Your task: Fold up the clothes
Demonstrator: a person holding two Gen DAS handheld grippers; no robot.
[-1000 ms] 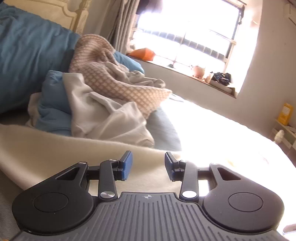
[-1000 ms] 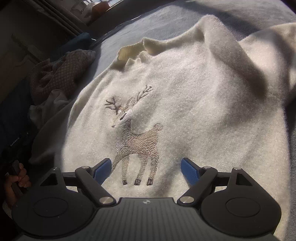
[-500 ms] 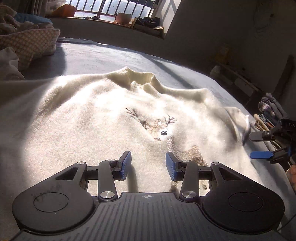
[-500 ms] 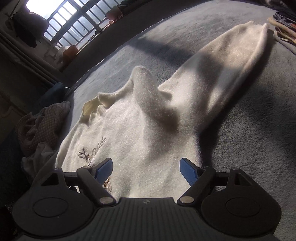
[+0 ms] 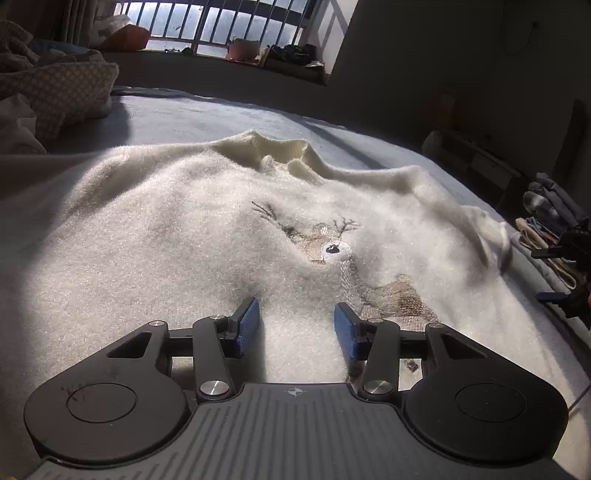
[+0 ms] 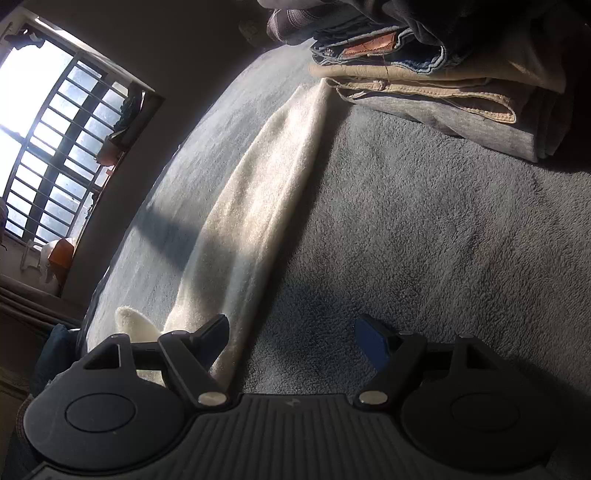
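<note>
A cream sweater [image 5: 166, 229] with an embroidered reindeer [image 5: 332, 251] lies spread face up on the grey bed cover [image 5: 207, 110], collar away from me. My left gripper [image 5: 295, 325] is open and empty, low over the sweater's lower front. My right gripper [image 6: 295, 336] is open and empty, low over the grey cover [image 6: 424, 236] beside the sweater's outstretched sleeve [image 6: 258, 192]. The right gripper also shows at the right edge of the left wrist view [image 5: 565, 273], beyond the sleeve end.
A stack of folded clothes [image 6: 443, 81] lies just past the sleeve cuff; it also shows in the left wrist view [image 5: 546, 221]. A heap of unfolded clothes [image 5: 48, 92] lies at the far left. A barred window [image 5: 229, 18] with a sill of items is behind.
The left gripper swung from the clothes heap to over the sweater's front and moved closer. The right gripper swung right, off the reindeer, along the sleeve toward the folded stack. Both stayed open.
</note>
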